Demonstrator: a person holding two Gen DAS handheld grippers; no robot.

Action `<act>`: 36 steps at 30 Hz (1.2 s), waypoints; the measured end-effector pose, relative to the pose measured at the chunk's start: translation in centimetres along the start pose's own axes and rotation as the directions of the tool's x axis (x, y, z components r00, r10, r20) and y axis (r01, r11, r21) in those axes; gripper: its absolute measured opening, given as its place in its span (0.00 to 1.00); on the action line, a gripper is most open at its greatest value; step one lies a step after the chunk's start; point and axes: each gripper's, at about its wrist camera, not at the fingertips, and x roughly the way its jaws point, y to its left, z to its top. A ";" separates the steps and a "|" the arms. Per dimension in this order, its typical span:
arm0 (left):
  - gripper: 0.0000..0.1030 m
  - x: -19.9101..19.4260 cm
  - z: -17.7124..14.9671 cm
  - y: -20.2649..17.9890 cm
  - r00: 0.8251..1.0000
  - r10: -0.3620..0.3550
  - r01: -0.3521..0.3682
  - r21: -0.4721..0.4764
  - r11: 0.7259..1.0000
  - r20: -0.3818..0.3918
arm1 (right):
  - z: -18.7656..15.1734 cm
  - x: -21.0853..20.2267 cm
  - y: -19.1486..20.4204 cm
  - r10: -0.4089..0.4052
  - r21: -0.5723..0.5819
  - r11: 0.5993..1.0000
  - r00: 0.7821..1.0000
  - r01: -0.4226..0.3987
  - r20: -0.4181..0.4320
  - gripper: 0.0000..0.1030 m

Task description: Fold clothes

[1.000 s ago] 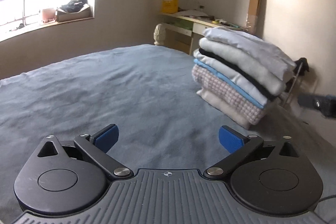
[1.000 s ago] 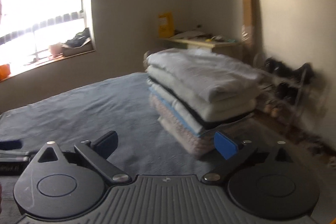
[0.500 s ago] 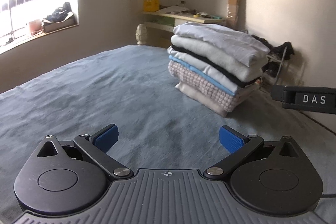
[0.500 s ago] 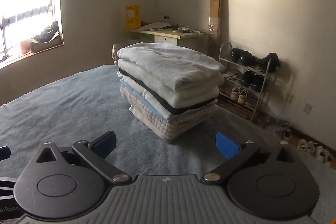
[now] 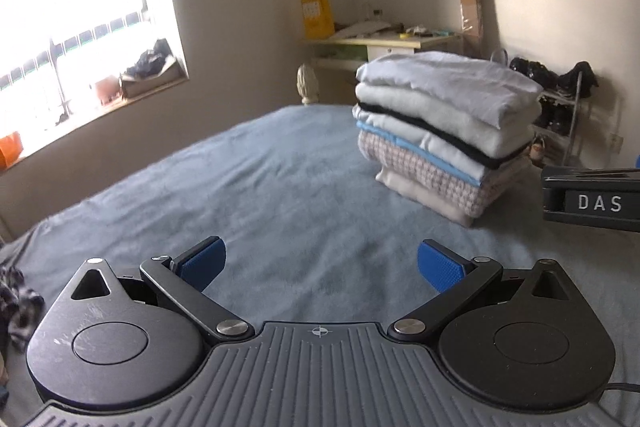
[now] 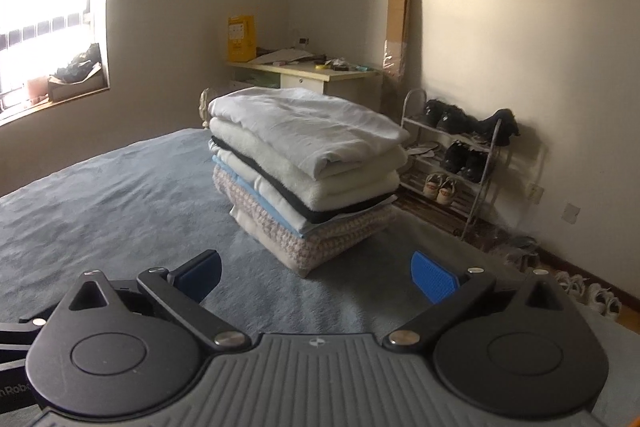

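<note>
Hovering over the blue-grey bedspread (image 5: pixel 280 187), I keep my left gripper (image 5: pixel 320 261) and right gripper (image 6: pixel 316 269) spread wide, both empty; the stack of folded clothes (image 6: pixel 304 163) sits far right — near the shoe rack (image 6: pixel 460 163).

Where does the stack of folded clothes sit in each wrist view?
Left wrist: the stack is right of centre on the bed, beyond the open left claw.
Right wrist: the stack is at centre, straight ahead of the open right claw.
Shared landmark: yellow box on the desk.
</note>
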 end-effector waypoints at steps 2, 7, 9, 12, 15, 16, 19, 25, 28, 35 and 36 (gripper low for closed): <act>1.00 0.2 0.0 0.1 0.999 -0.024 0.024 -0.022 0.999 -0.021 | 0.0 0.0 -0.2 -0.002 0.013 1.000 1.000 0.002 0.002 1.00; 1.00 0.6 -0.5 0.9 0.996 -0.055 0.048 -0.100 0.994 -0.065 | -0.2 -0.2 0.2 -0.017 -0.005 1.000 1.000 0.017 0.002 1.00; 1.00 0.7 -0.6 1.4 0.995 -0.071 0.060 -0.143 0.988 -0.074 | -0.2 -0.6 0.4 -0.032 -0.022 0.999 0.999 0.032 0.016 1.00; 1.00 0.9 -0.5 1.8 0.994 -0.075 0.059 -0.181 0.982 -0.081 | -0.3 -0.9 0.7 -0.060 -0.037 0.997 0.997 0.062 0.039 1.00; 1.00 1.0 -0.5 2.2 0.993 -0.075 0.055 -0.211 0.976 -0.086 | -0.3 -1.0 1.0 -0.085 -0.067 0.994 0.995 0.089 0.055 1.00; 1.00 1.0 -0.5 2.3 0.993 -0.073 0.053 -0.214 0.975 -0.087 | -0.3 -1.1 1.1 -0.082 -0.075 0.993 0.995 0.086 0.060 1.00; 1.00 1.0 -0.4 2.3 0.993 -0.066 0.045 -0.218 0.975 -0.094 | -0.3 -1.0 1.3 -0.058 -0.095 0.993 0.997 0.063 0.056 1.00; 1.00 1.0 -0.4 1.8 0.993 -0.077 0.055 -0.215 0.975 -0.094 | -0.2 -0.8 1.1 -0.039 -0.094 0.995 0.998 0.043 0.047 1.00; 1.00 0.8 -0.4 1.5 0.992 -0.092 0.072 -0.206 0.976 -0.090 | -0.2 -1.0 0.9 -0.040 -0.085 0.995 0.998 0.045 0.050 1.00; 1.00 0.3 -0.3 0.8 0.992 -0.105 0.090 -0.188 0.978 -0.075 | -0.4 -1.2 0.7 -0.036 -0.087 0.995 0.998 0.040 0.044 1.00; 1.00 0.3 -0.3 0.7 0.992 -0.103 0.089 -0.187 0.978 -0.071 | -0.4 -1.1 0.7 -0.035 -0.086 0.996 0.998 0.039 0.042 1.00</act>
